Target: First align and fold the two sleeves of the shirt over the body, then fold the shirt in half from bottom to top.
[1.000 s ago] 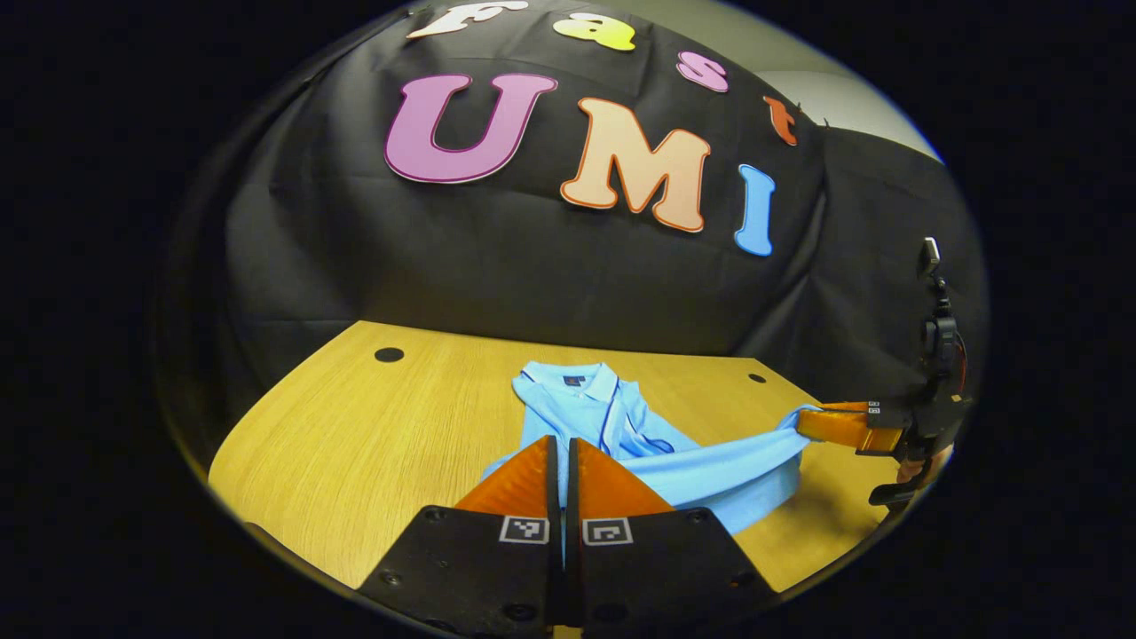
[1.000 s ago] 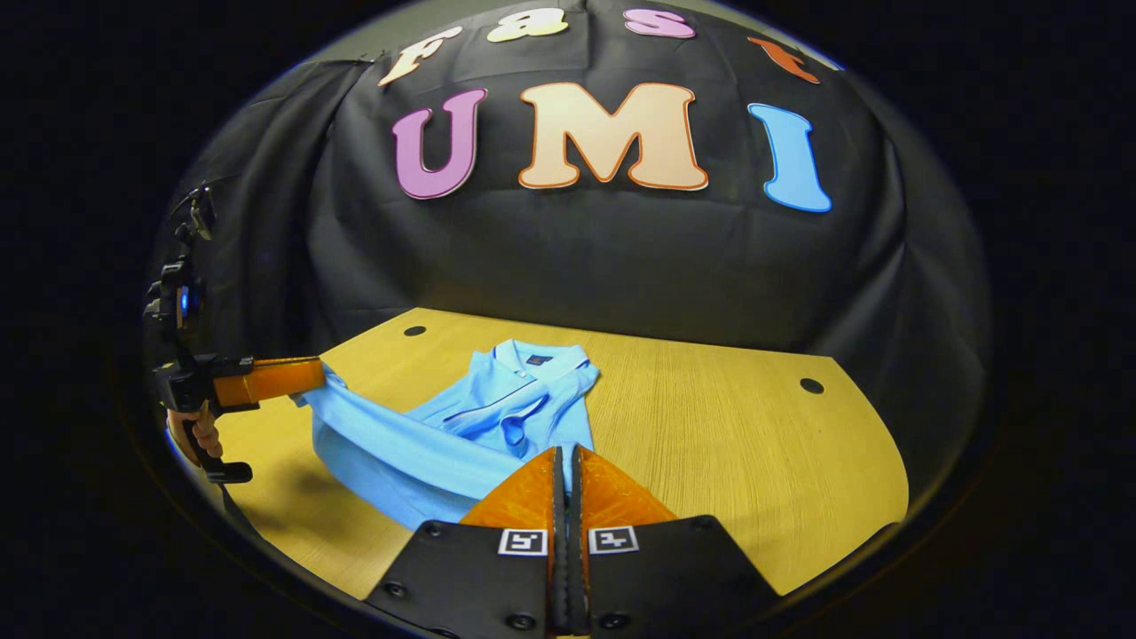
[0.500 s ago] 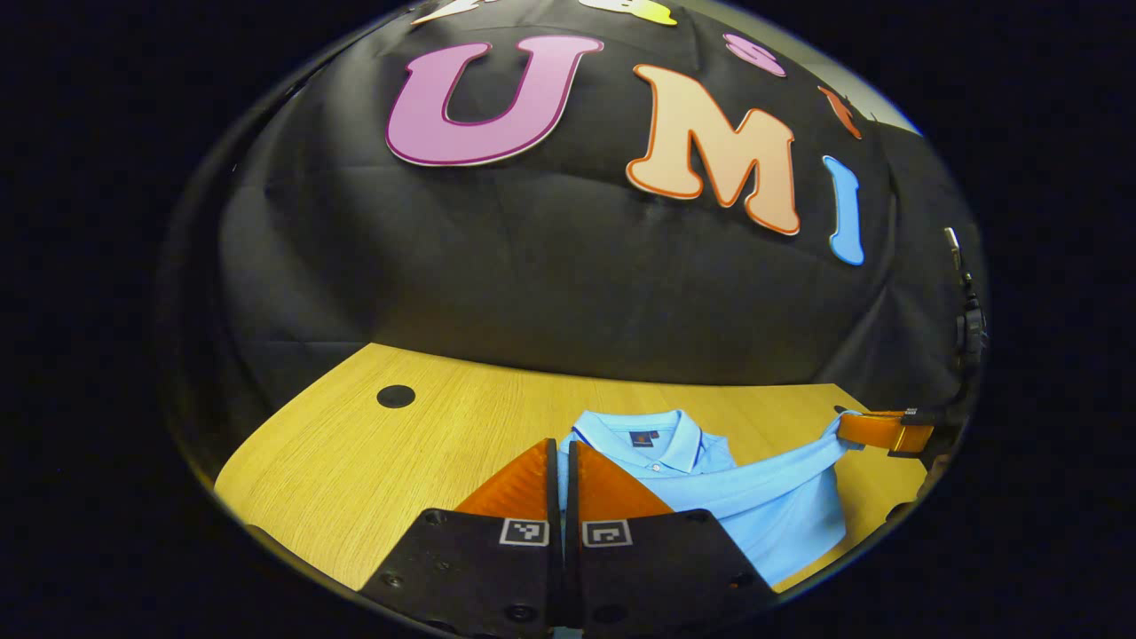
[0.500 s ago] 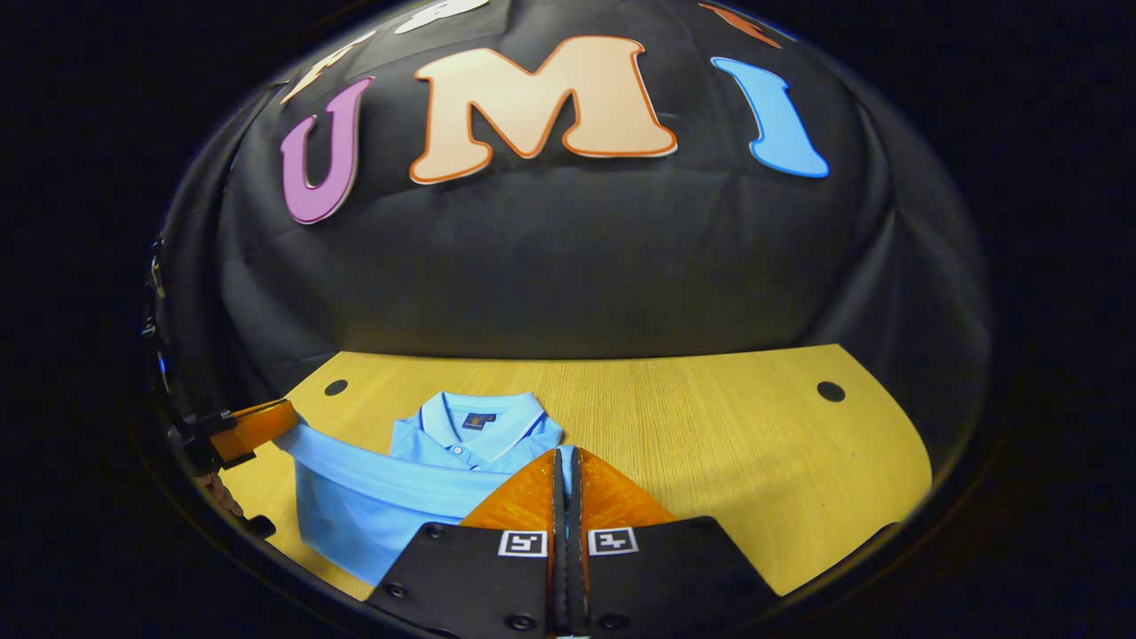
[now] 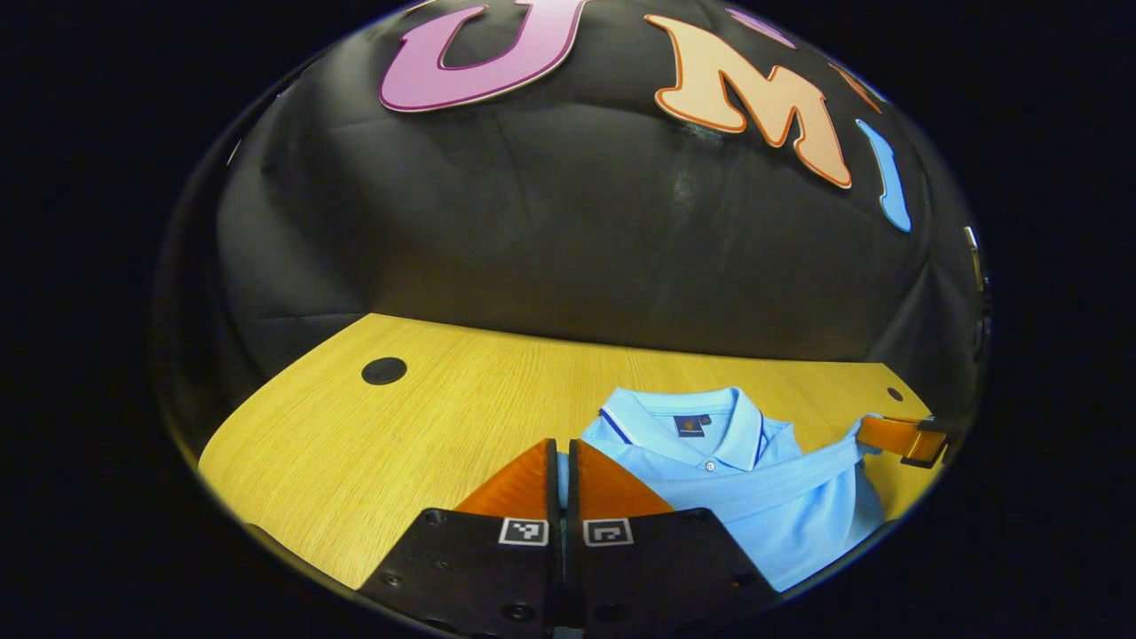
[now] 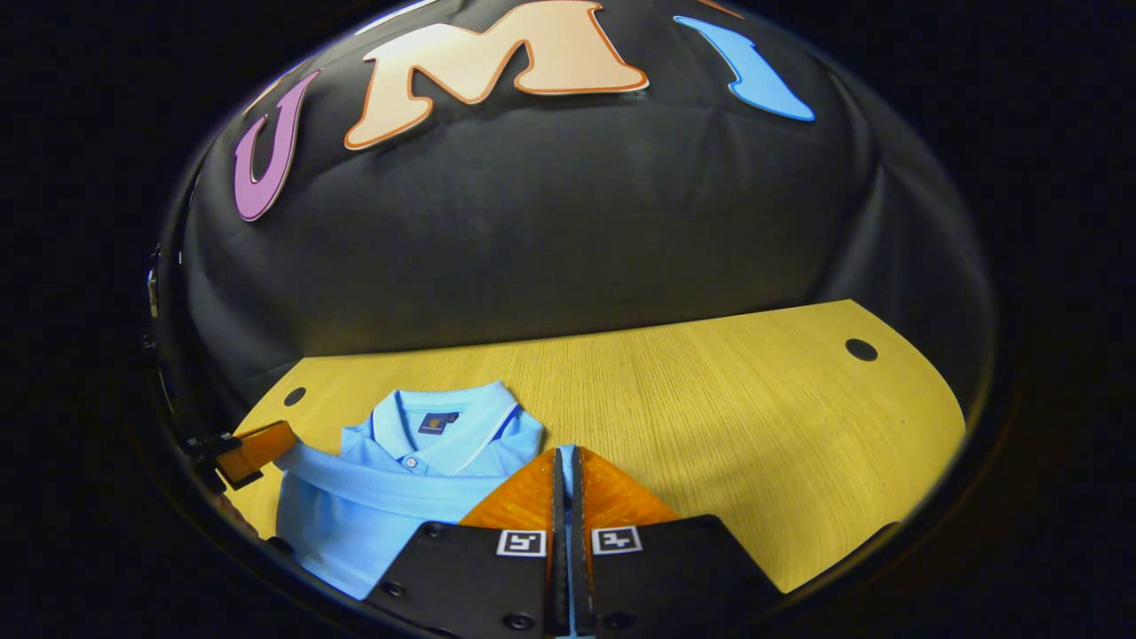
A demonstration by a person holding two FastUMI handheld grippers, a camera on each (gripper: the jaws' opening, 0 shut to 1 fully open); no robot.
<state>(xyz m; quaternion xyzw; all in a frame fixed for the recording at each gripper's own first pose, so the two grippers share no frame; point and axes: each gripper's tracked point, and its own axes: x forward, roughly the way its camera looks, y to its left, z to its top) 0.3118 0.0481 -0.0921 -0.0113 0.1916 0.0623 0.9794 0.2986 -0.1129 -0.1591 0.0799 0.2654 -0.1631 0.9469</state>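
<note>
- Left claw (image 5: 563, 463): in the left gripper view its fingers are pressed together with a thin strip of light blue cloth showing in the slit, so it is clamped on the shirt's hem at one end.
- Shirt (image 5: 763, 488): light blue polo, lying on the desk (image 5: 373, 444) near its back edge, collar (image 5: 683, 417) toward the booth wall, buttons up; sleeves look already folded in over the body, since none stick out at the sides.
- Hem band (image 5: 781, 470): stretched taut as a strip across the chest just below the collar, running from the left claw to the right one.
- Right claw (image 6: 565, 475): in the right gripper view its fingers are also closed, with blue cloth caught between them, pinching the other end of the hem; seen from the left gripper view it sits at the far right by the desk's right edge (image 5: 896, 435).
- Step in hand, as a judgement: the last fold, bottom to top, nearly finished, hem carried up close to the collar.
- Next move calls for: lower both claws together so the hem lands square at the shoulders, keep it taut and level, then let go of both ends at once.
- Risk: uneven release would skew the fold.
</note>
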